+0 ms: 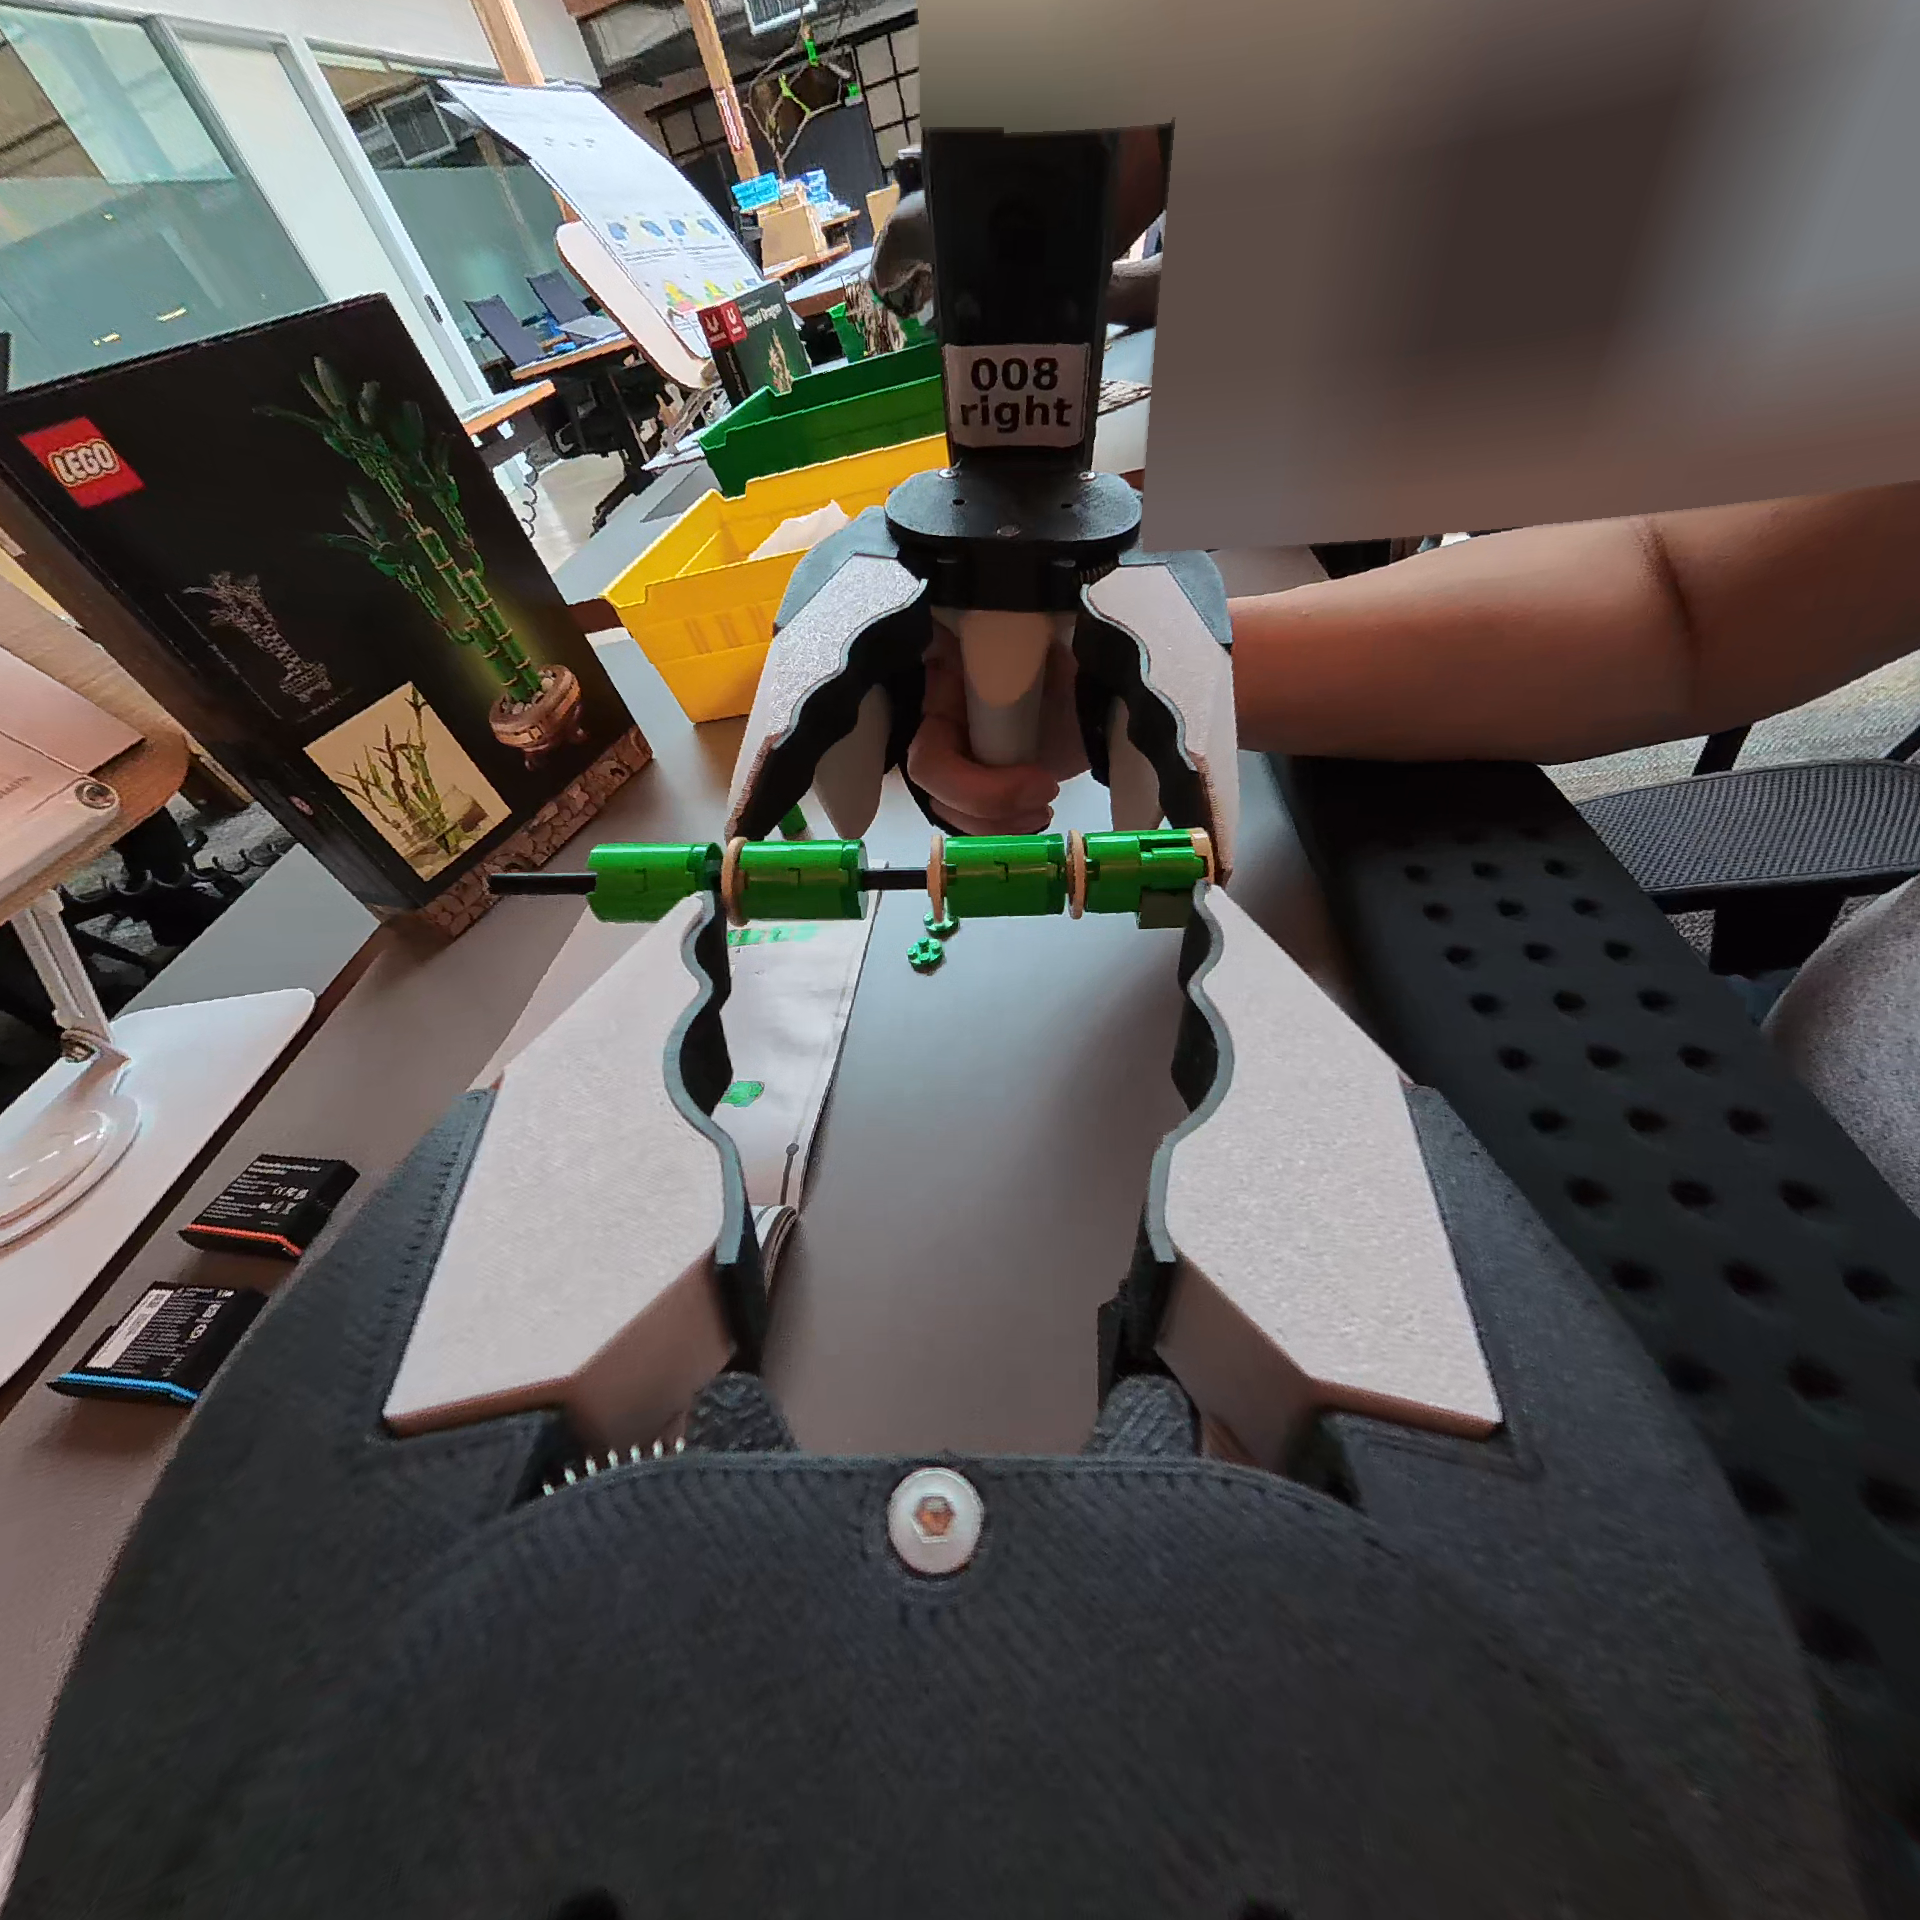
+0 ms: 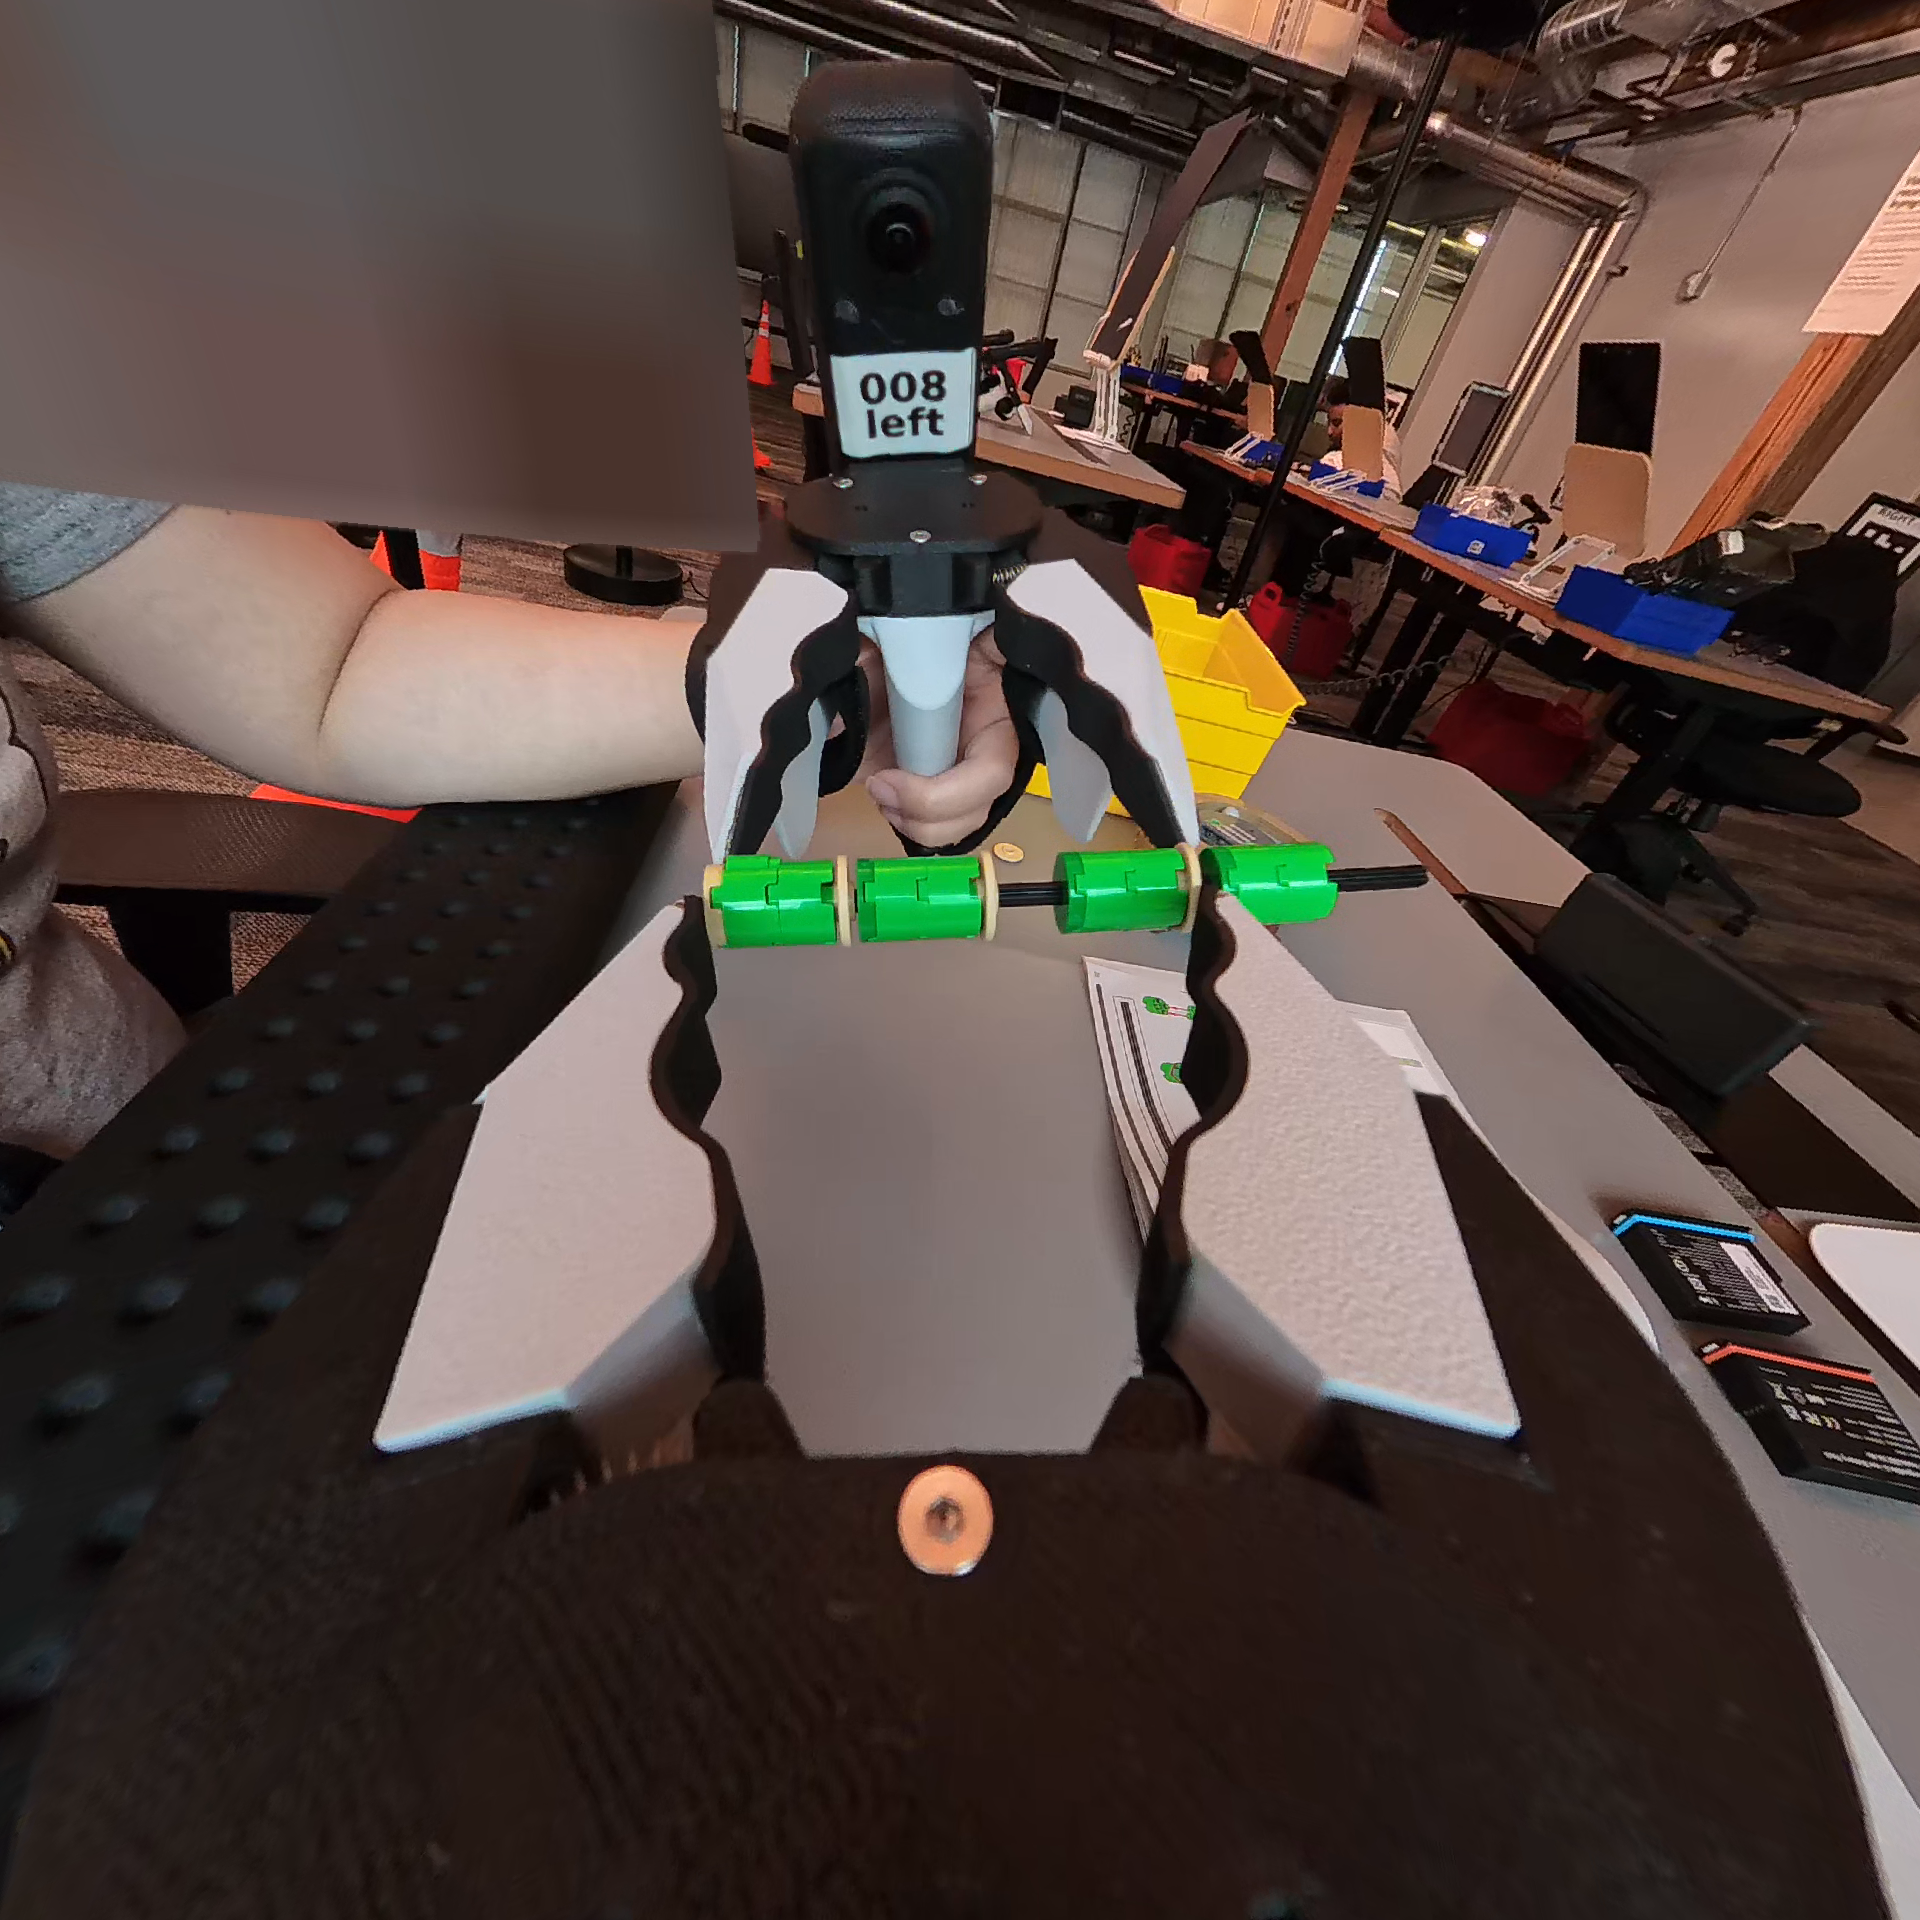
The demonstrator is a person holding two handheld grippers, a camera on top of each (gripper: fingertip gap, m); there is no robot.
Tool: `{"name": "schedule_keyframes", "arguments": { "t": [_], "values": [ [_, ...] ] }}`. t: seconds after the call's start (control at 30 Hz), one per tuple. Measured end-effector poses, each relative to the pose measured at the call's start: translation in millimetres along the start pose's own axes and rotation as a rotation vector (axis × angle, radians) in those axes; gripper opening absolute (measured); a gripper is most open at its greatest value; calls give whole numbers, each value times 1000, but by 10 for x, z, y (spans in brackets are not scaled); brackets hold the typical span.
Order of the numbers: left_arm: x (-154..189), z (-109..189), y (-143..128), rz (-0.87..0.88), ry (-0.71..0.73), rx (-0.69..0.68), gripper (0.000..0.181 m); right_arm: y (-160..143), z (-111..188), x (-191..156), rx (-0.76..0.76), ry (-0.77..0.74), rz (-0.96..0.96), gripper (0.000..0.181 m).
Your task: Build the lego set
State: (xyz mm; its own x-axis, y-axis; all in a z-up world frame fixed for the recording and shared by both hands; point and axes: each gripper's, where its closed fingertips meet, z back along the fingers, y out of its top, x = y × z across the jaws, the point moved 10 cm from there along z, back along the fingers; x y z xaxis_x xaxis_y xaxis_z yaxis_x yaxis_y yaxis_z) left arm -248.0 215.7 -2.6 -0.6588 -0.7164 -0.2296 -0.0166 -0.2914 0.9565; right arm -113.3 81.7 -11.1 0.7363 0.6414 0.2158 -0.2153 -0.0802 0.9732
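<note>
Left wrist view: left gripper, jaws spread wide, tips reaching up to a horizontal bamboo stalk assembly. Whether the tips actually press on it I cannot tell; the span between them takes in most of the stalk. Stalk is held above the grey table, level with the fingertips of both tools.

Stalk make-up: four bright green cylinder segments with tan ring plates between them, threaded on a black axle. Bare axle shows between the two middle segments and sticks out past the left jaw's outer side.

Just beyond the stalk, between the jaws: loose small green pieces on the table, and a paper instruction sheet under the left finger.

Facing from the far side: right gripper, also spread wide, tips at the stalk ends.

Right wrist view: same stalk across the tips of the right gripper; left gripper opposite. Contact again unclear.

Farther out, beyond the left jaw: set box standing upright; yellow bin and green bin behind.

Progress, my estimate: early to middle. One stalk section is partly stacked, the gap on the axle is not yet closed, and leaves, further stalks and the pot are not seen built anywhere.
</note>
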Motion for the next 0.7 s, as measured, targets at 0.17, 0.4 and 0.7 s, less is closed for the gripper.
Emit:
{"name": "schedule_keyframes", "arguments": {
  "t": [0.17, 0.4, 0.7],
  "values": [
    [-1, -6, -8, 6, -7, -2, 87, 6, 0, -5, 6, 7, -2, 91],
    [6, -6, -6, -17, -3, -4, 83, 10, -3, 0, 16, 9, -13, 91],
    [5, -81, -71, 2, 9, -51, 81, 24, -11, 8, 45, 13, -35, 90]
  ]
}}
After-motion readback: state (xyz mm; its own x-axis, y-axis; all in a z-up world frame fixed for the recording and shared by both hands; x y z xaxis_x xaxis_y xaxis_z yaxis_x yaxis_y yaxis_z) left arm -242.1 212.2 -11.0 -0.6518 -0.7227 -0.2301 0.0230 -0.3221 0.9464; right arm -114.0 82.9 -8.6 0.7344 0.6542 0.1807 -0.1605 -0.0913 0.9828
